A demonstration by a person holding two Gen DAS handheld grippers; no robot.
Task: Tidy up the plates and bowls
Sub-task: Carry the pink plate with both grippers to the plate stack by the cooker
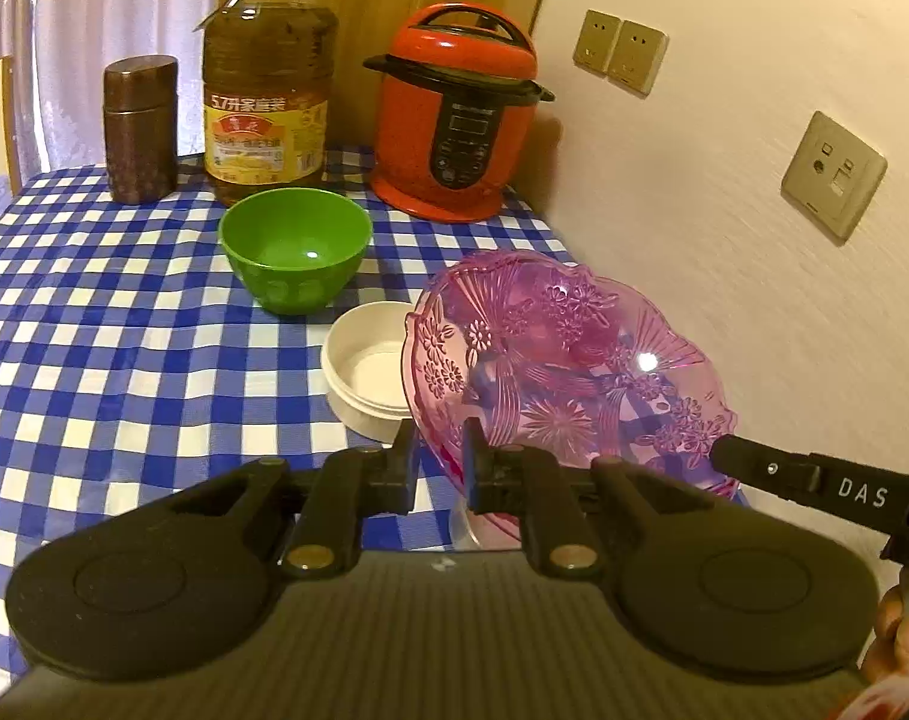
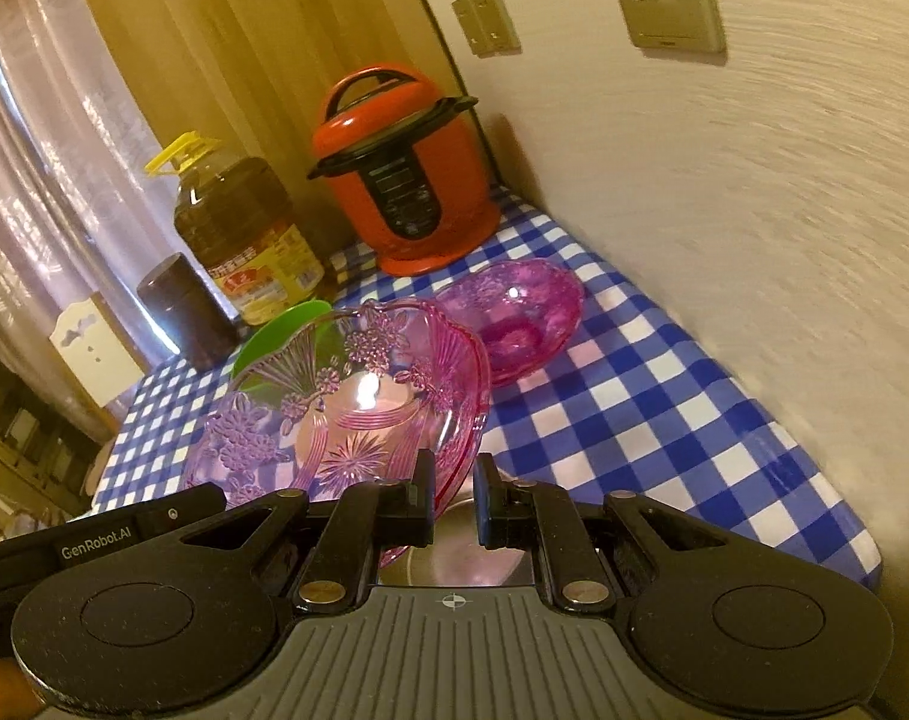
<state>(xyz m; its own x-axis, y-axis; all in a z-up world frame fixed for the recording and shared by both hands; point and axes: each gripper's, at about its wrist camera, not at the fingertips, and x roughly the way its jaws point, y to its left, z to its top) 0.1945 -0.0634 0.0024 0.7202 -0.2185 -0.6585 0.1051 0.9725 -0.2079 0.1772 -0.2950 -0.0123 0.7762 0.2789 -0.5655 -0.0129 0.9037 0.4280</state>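
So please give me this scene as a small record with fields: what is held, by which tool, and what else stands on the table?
held item: pink patterned glass dish, lifted and tilted
left tool: shut on the dish's near rim
right tool: shut on the opposite rim
under the dish: white round container, open top, partly hidden
bowls: green bowl; small pink glass bowl
at the back: red pressure cooker, oil bottle, brown canister
surface: blue checked tablecloth

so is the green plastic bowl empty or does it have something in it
Empty: the green plastic bowl sits upright on the checked tablecloth, and the left wrist view shows only its bare glossy bottom.
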